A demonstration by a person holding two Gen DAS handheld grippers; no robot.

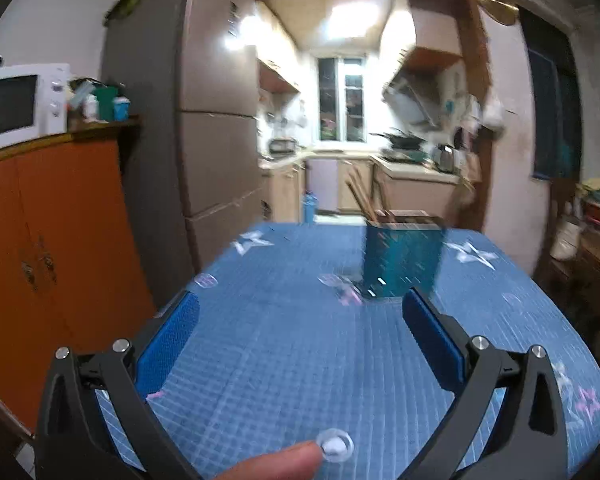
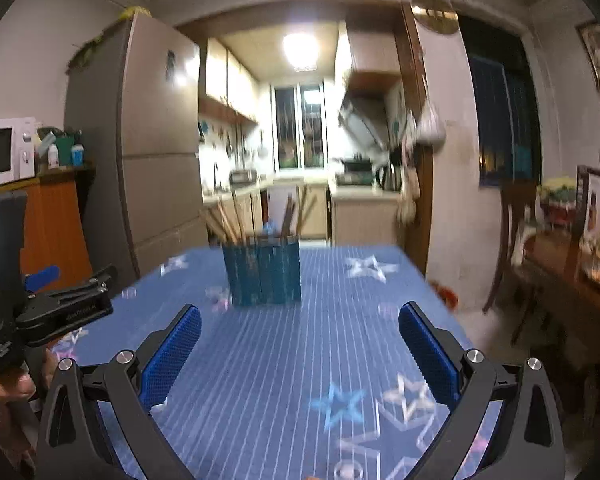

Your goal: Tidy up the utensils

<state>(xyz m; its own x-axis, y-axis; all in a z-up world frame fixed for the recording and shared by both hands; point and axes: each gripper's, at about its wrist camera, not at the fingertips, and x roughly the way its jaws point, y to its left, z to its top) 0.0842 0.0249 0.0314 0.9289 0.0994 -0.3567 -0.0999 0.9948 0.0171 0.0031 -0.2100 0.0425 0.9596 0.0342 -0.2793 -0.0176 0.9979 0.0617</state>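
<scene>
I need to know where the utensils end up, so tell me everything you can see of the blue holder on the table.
The utensil holder is a boxy, upright, teal-blue container, its walls seemingly ribbed or slatted, though motion blur hides the material. It stands on the far part of the blue star-patterned tablecloth, near the table's far edge. Several brownish wooden chopsticks stand in it, leaning outward above its open top. Nothing else touches it: the right gripper and left gripper are both open, empty and well short of it.
</scene>
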